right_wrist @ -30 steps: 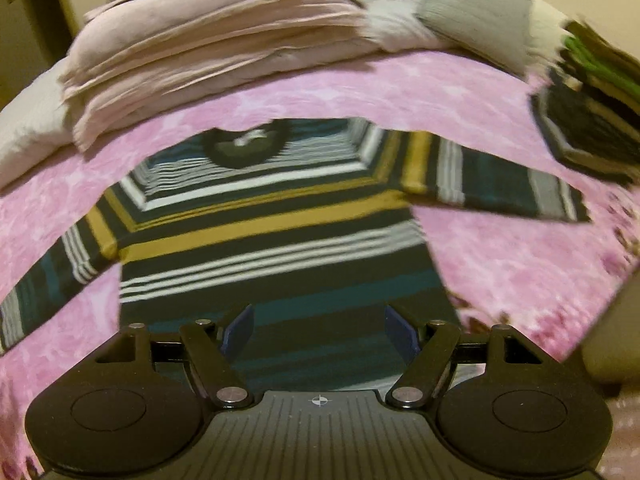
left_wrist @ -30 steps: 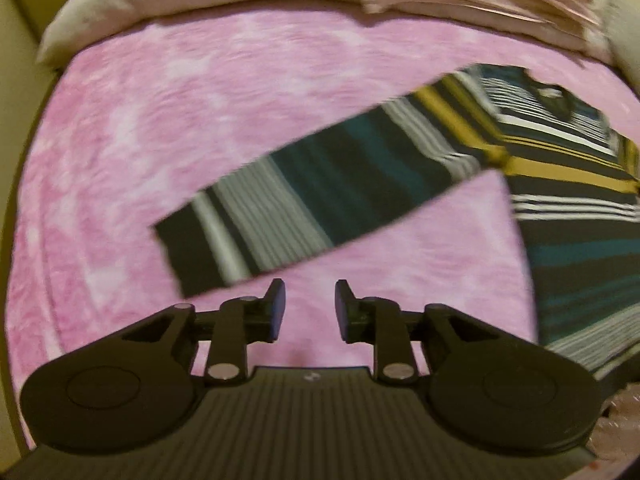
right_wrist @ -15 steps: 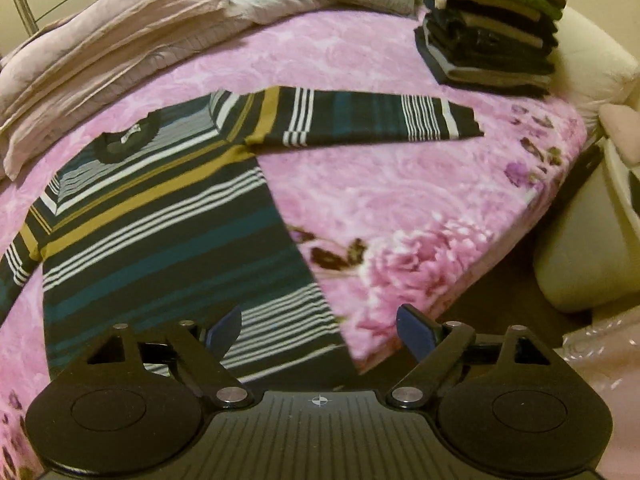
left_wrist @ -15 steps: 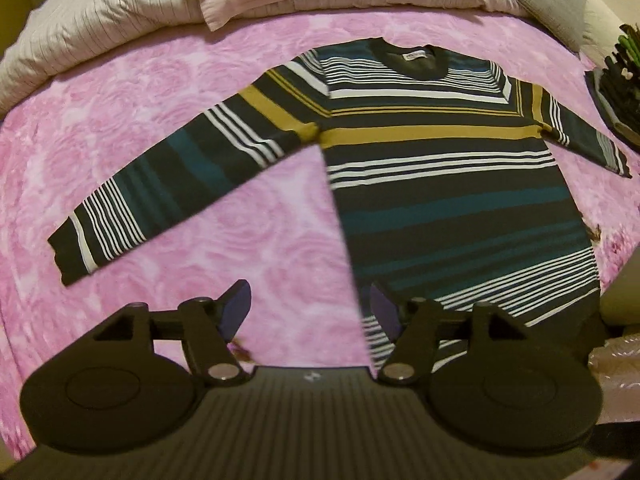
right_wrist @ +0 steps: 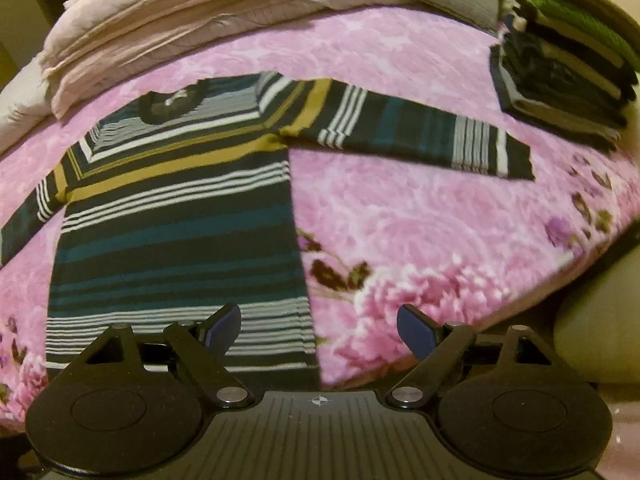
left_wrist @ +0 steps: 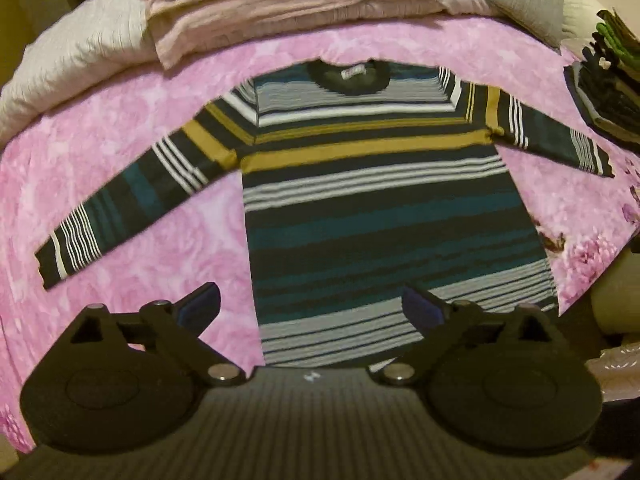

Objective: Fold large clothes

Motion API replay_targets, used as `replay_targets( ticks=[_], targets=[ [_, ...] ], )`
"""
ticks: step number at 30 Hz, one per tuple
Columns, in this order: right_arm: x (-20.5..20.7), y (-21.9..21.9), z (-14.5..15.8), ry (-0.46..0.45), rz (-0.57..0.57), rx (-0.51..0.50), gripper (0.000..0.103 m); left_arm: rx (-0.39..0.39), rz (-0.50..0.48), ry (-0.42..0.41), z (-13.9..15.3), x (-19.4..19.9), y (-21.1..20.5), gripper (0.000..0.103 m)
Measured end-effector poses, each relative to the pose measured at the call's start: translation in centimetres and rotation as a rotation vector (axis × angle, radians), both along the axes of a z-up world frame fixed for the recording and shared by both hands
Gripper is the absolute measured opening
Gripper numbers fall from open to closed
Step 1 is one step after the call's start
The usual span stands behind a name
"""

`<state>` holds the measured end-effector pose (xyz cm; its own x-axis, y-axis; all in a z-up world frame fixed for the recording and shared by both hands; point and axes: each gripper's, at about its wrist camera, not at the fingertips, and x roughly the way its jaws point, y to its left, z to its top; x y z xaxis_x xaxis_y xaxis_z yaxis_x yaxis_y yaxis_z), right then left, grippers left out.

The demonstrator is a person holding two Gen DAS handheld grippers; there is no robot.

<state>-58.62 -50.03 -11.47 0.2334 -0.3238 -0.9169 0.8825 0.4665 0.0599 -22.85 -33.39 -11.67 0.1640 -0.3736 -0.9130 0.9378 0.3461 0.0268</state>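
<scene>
Teal-mustard-white striped dark sweater (left_wrist: 380, 216), pink floral blanket (left_wrist: 132, 160).

Dim, warm yellowish indoor light. Both fisheye views bend strongly at the edges; motion blur softens the sweater (left_wrist: 384, 216) stripes and the bed (right_wrist: 420, 216) edges.

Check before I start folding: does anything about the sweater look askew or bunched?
Nothing stands out. The striped sweater lies flat on the pink bedspread, both sleeves spread out, hem toward the open left claw and right claw.

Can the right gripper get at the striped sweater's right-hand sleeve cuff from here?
Probably yes. The right gripper is open, and only bare pink floral blanket lies between it and the sleeve cuff, which rests flat and uncovered.
</scene>
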Motion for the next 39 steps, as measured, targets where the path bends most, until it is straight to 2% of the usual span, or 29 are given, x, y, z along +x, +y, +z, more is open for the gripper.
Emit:
replay_targets(
  ticks=[3, 7, 21, 39],
  targets=[
    [1.5, -0.6, 0.6, -0.018, 0.024, 0.003, 0.083, -0.015, 0.014, -0.032, 1.0, 0.1, -0.5, 0.101],
    [3.3, -0.7, 1.1, 0.007, 0.08, -0.01, 0.083, -0.015, 0.033, -0.048, 1.3, 0.1, -0.6, 0.101],
    [6.3, 2.5, -0.8, 0.053, 0.241, 0.067, 0.083, 0.028, 0.068, -0.006, -0.4, -1.6, 1.7, 0.102],
    [7.9, 4.3, -1.4, 0.015, 0.256, 0.083, 0.083, 0.035, 0.052, -0.03, 0.3, -1.3, 2.9, 0.102]
  ],
)
